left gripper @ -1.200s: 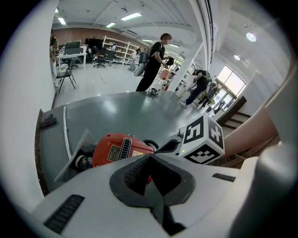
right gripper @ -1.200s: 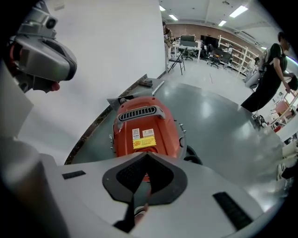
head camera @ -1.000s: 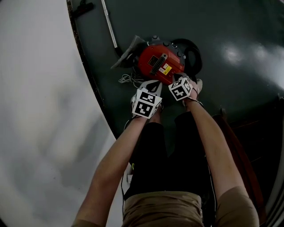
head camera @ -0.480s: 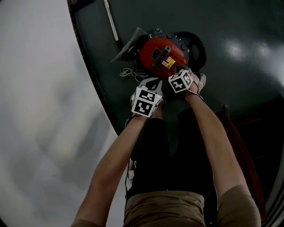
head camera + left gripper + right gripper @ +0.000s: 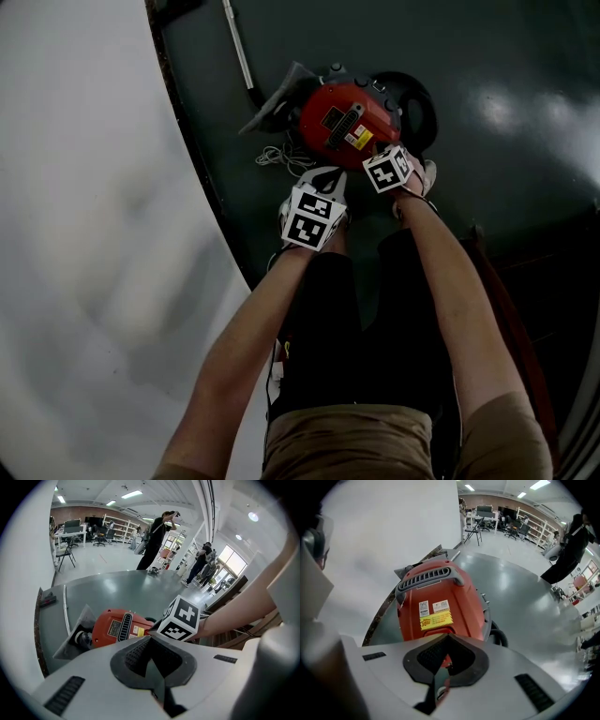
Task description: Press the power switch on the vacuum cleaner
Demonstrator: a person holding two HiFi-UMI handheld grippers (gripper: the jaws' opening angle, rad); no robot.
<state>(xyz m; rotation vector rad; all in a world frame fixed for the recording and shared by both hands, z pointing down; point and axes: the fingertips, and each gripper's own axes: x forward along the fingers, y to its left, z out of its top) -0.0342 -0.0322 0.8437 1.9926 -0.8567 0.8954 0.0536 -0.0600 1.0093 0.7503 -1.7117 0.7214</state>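
**Both grippers at the red vacuum**

Red vacuum cleaner [image 5: 345, 122] on dark floor [image 5: 506, 66]. Right gripper [image 5: 384, 165] over its near right edge. Left gripper [image 5: 319, 192] just near-left of it, beside white cord [image 5: 279, 159]. Metal tube [image 5: 238, 49] far left, black hose [image 5: 420, 101] right.

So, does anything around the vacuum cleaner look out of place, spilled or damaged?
Nothing looks damaged or spilled. The red vacuum cleaner sits on the dark floor with its handle up. Only a thin pale cord lies in a loose tangle beside it, which is a little untidy.
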